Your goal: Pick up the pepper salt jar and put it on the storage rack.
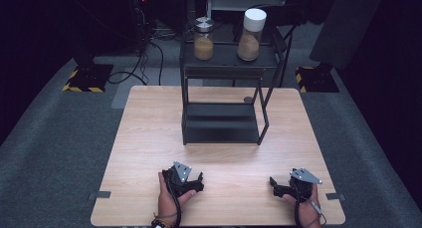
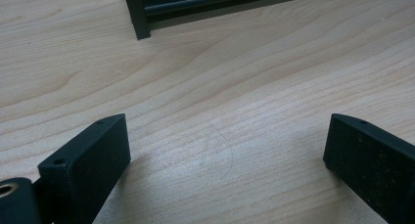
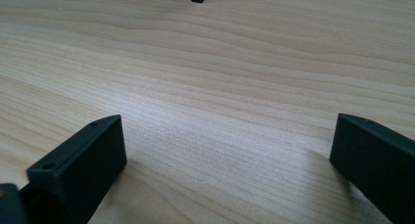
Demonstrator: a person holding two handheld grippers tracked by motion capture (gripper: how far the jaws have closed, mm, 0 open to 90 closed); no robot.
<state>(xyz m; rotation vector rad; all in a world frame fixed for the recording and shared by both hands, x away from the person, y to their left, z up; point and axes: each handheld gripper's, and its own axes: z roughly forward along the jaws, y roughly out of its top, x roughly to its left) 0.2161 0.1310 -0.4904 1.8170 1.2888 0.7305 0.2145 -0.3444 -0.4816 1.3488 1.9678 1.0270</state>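
Both grippers, left [image 1: 198, 179] and right [image 1: 276, 185], rest with fingers released on the pale wooden bench [image 1: 149, 138]; two glass jars of brown powder [image 1: 203, 39] wait atop the black metal rack [image 1: 224, 63], calling for a forward reach.

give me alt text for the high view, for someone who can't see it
Two hands rest a left tongs and a right tongs, both open, on the near edge of a wooden table. Farther back, a black two-tier rack holds two jars of brown powder on top: a metal-lidded jar and a white-lidded jar.
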